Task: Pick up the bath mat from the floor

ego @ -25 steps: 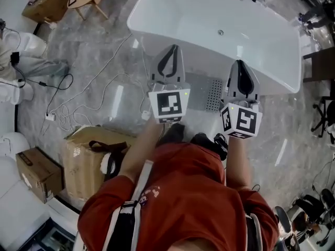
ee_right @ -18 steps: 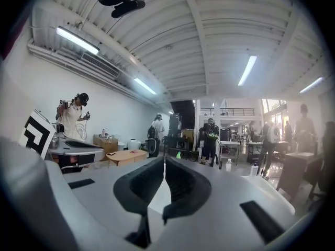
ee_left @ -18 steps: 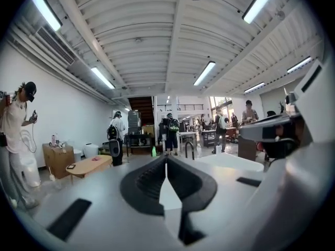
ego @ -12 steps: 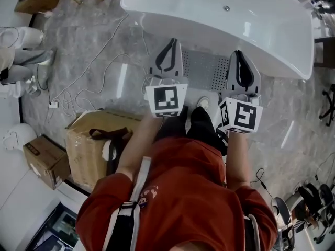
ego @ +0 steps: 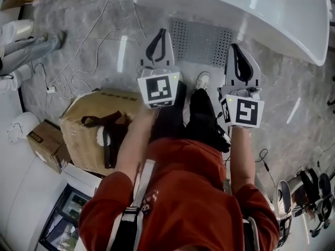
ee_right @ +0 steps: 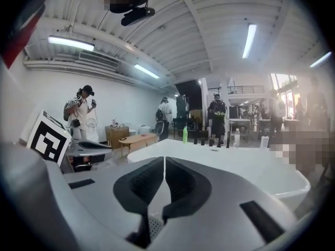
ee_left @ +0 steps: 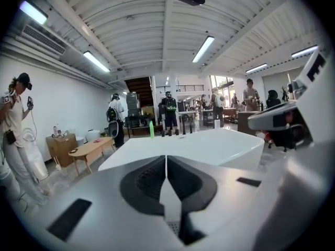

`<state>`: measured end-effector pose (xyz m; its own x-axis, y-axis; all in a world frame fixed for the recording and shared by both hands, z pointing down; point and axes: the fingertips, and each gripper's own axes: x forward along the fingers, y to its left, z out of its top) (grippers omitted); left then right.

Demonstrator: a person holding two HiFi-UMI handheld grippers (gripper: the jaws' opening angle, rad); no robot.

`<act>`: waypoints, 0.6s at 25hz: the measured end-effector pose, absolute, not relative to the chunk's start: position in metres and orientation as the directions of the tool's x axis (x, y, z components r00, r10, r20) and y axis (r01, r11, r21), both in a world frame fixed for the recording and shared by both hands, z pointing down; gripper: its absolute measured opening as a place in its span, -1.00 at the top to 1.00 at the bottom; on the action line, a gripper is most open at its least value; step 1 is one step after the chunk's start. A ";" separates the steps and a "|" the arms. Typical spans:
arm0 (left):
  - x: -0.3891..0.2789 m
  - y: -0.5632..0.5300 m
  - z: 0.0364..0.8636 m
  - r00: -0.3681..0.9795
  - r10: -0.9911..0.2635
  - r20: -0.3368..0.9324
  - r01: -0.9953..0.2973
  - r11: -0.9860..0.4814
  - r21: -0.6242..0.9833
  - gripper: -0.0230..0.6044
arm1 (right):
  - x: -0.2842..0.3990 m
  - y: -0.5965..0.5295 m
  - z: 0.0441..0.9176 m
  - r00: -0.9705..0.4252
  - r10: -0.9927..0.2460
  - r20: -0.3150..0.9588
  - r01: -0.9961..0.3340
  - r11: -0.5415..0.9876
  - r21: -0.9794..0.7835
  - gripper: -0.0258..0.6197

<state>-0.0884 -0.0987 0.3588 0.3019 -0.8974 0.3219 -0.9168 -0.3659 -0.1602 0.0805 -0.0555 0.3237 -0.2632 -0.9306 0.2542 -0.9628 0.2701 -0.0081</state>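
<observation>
Grey, hole-dotted bath mat (ego: 201, 41) flat on marble floor (ego: 277, 72), just beside white tub (ego: 235, 1) and ahead of person's shoe (ego: 202, 80); untouched.

Left gripper (ego: 160, 33) in the air by mat's left edge; jaws pressed together, nothing between them in left gripper view. Right gripper (ego: 234, 47) over mat's right edge; jaws likewise closed tight, empty. Both gripper views aimed level across room at tub rim, not down at mat; prob. well above it.

Step in hand, by judgement: approach / pre-grasp; pick not yet begun.

Next, prob.: open jaws; tip noses down; lower to a mat edge; pinch thin edge w/o scraping floor. Flat, flexible-looking mat; may need a lip lifted first; could sag or fold once raised, so maybe one gripper per side.

Wrapped box (ego: 89, 135) & cables (ego: 89, 61) off to left, well apart from mat; no obstacle to reach.
</observation>
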 end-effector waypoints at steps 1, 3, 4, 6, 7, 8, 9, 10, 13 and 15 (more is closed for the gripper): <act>-0.088 -0.097 0.372 0.303 -0.891 0.338 -0.916 -0.370 -0.156 0.87 | 0.083 -0.054 0.338 -0.256 -0.926 0.277 -0.964 0.265 -0.006 0.88; -0.087 -0.092 0.398 0.305 -0.880 0.365 -0.915 -0.377 -0.144 0.87 | 0.088 -0.050 0.368 -0.245 -0.916 0.317 -0.967 0.254 -0.011 0.88; -0.086 -0.089 0.410 0.306 -0.875 0.375 -0.915 -0.379 -0.138 0.87 | 0.089 -0.048 0.381 -0.243 -0.911 0.332 -0.968 0.252 -0.017 0.88; -0.085 -0.085 0.432 0.311 -0.867 0.390 -0.913 -0.387 -0.131 0.87 | 0.090 -0.044 0.407 -0.244 -0.903 0.354 -0.967 0.252 -0.026 0.88; -0.083 -0.084 0.444 0.315 -0.862 0.396 -0.911 -0.392 -0.129 0.87 | 0.090 -0.042 0.421 -0.246 -0.898 0.364 -0.967 0.253 -0.028 0.88; -0.082 -0.082 0.456 0.318 -0.858 0.403 -0.910 -0.396 -0.125 0.87 | 0.090 -0.040 0.434 -0.248 -0.893 0.375 -0.966 0.255 -0.030 0.88; -0.080 -0.080 0.467 0.320 -0.855 0.409 -0.910 -0.397 -0.118 0.87 | 0.090 -0.037 0.448 -0.251 -0.887 0.388 -0.965 0.258 -0.033 0.88; -0.079 -0.078 0.479 0.320 -0.853 0.412 -0.912 -0.395 -0.109 0.87 | 0.089 -0.034 0.463 -0.253 -0.880 0.402 -0.965 0.261 -0.037 0.88; -0.076 -0.076 0.515 0.315 -0.846 0.430 -0.914 -0.392 -0.103 0.87 | 0.088 -0.030 0.509 -0.255 -0.857 0.447 -0.964 0.263 -0.046 0.88; -0.075 -0.077 0.541 0.319 -0.837 0.445 -0.909 -0.404 -0.107 0.87 | 0.089 -0.027 0.541 -0.247 -0.846 0.472 -0.966 0.254 -0.051 0.88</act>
